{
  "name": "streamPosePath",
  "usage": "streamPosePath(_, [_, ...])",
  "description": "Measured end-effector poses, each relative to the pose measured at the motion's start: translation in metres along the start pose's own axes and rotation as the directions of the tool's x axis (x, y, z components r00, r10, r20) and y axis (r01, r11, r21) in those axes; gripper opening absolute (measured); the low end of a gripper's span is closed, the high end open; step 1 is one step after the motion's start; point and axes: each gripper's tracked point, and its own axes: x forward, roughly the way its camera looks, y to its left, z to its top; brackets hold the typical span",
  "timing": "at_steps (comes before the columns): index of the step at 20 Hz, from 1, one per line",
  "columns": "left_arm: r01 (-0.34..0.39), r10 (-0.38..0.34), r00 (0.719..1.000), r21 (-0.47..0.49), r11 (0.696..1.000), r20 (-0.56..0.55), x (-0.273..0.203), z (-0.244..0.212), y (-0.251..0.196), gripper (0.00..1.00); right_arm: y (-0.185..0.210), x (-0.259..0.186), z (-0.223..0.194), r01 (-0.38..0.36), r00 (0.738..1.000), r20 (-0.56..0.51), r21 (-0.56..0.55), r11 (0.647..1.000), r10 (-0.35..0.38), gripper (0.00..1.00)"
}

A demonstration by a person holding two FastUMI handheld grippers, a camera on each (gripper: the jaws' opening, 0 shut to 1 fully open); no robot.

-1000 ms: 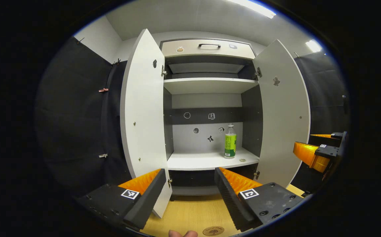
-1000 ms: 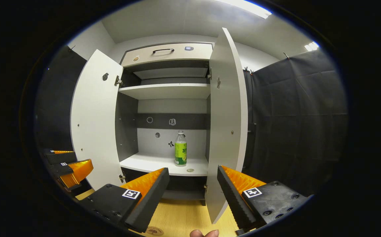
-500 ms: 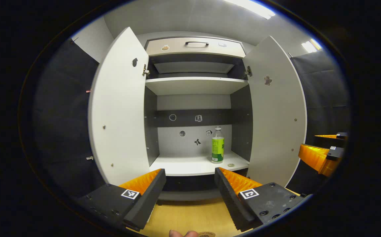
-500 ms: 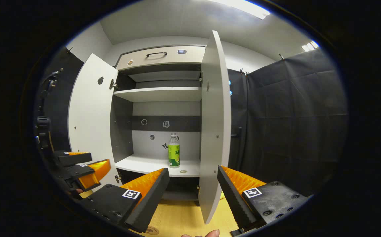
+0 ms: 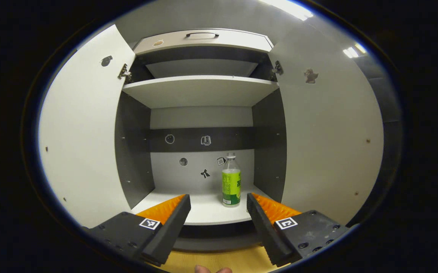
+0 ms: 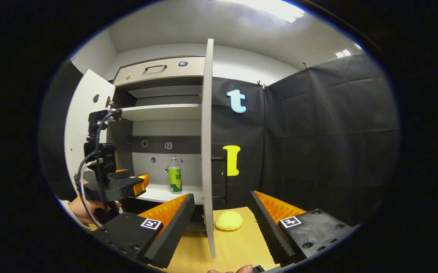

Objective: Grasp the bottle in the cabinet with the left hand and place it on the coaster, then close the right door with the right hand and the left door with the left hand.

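A clear bottle with a green label and white cap stands upright on the lower shelf of the open white cabinet, toward its right side. My left gripper is open just in front of the shelf edge, and the bottle sits beyond the gap, nearer the right finger. The left door and right door stand wide open. In the right gripper view, the bottle shows past the right door, seen edge-on. There the left gripper, held by a hand, reaches toward the shelf. My right gripper is open and holds nothing.
A yellow rounded object lies on the wooden table right of the door's edge. An upper shelf and a drawer with a dark handle sit above. Black cloth walls close the right side.
My left gripper moved forward toward the cabinet, so the bottle now lies just ahead of its fingers. The right gripper swung right; the right door turned edge-on and the yellow object came into view.
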Motion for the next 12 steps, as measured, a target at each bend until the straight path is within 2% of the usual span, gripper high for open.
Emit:
streamPosePath(2, [-0.001, 0.001, 1.0, -0.011, 1.0, -0.008, 0.034, -0.001, -0.005, 0.92, -0.017, 0.001, 0.002, 0.025, 1.0, 0.002, -0.004, 1.0, -0.025, 0.97])
streamPosePath(7, [0.01, -0.011, 0.998, -0.018, 1.0, -0.055, 0.112, -0.013, -0.021, 0.95, -0.055, 0.011, 0.006, 0.087, 0.996, 0.021, -0.051, 0.995, -0.086, 0.97])
streamPosePath(12, [-0.009, 0.01, 0.997, 0.018, 1.0, -0.071, 0.168, -0.029, -0.028, 0.94, -0.076, 0.018, 0.006, 0.104, 0.994, 0.03, -0.096, 0.99, -0.102, 0.97])
